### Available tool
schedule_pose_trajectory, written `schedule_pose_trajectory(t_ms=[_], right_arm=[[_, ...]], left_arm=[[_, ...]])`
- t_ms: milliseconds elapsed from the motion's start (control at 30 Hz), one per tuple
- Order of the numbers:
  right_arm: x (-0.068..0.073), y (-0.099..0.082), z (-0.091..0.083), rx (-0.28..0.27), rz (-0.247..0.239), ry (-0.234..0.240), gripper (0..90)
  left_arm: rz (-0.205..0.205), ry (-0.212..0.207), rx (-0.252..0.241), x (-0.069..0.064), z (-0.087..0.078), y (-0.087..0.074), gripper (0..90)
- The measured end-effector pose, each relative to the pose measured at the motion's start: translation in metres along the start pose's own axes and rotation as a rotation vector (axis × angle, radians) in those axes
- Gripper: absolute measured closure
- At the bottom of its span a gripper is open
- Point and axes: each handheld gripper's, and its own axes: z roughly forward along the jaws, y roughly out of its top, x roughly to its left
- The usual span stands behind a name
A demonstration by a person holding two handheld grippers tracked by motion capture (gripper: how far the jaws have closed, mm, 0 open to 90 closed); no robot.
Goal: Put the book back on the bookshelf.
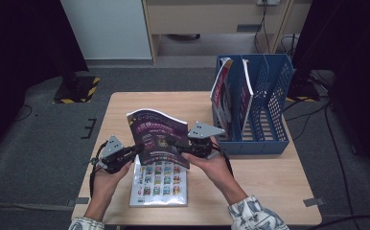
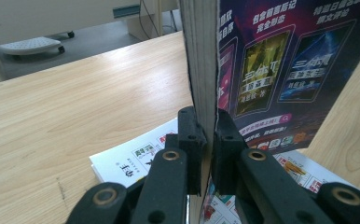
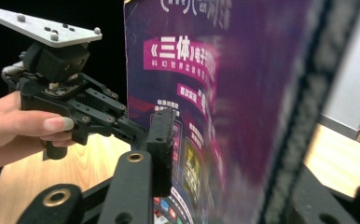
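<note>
The purple magazine (image 1: 160, 139) stands up on its edge above the worktop (image 1: 264, 177), over another magazine (image 1: 159, 184). The left gripper (image 2: 207, 140) pinches its thin edge tight. The right gripper (image 1: 173, 142) sits loose around the other edge, not squeezing. It looks light, floppy and slippery, so hold it near the spine.

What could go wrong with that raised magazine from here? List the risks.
1. The left gripper pinches only the purple magazine at its edge; held upright, it may sag or slip.
2. The right gripper has its jaws apart around the other edge, pads seemingly off the cover, so support is one-sided.
3. If dropped, it would likely land on the white magazine lying below and shove it.
</note>
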Motion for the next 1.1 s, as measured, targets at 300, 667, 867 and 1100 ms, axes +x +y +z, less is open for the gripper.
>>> schedule_pose_trajectory(t_ms=[300, 667, 867, 1100], right_arm=[[-0.007, 0.018, 0.002, 0.01, 0.014, 0.052, 53.8], [-0.009, 0.038, 0.005, 0.028, -0.017, 0.098, 65.2], [-0.009, 0.044, 0.007, 0.032, -0.025, 0.104, 72.2], [-0.009, 0.045, 0.007, 0.013, -0.033, 0.078, 83.2]], left_arm=[[0.001, -0.007, -0.004, -0.001, -0.001, 0.0, 84.2], [0.0, -0.024, -0.005, 0.002, -0.002, -0.001, 84.2], [-0.019, -0.017, 0.01, 0.001, -0.003, -0.002, 84.1], [-0.03, -0.016, 0.004, 0.003, -0.003, -0.004, 82.8]])
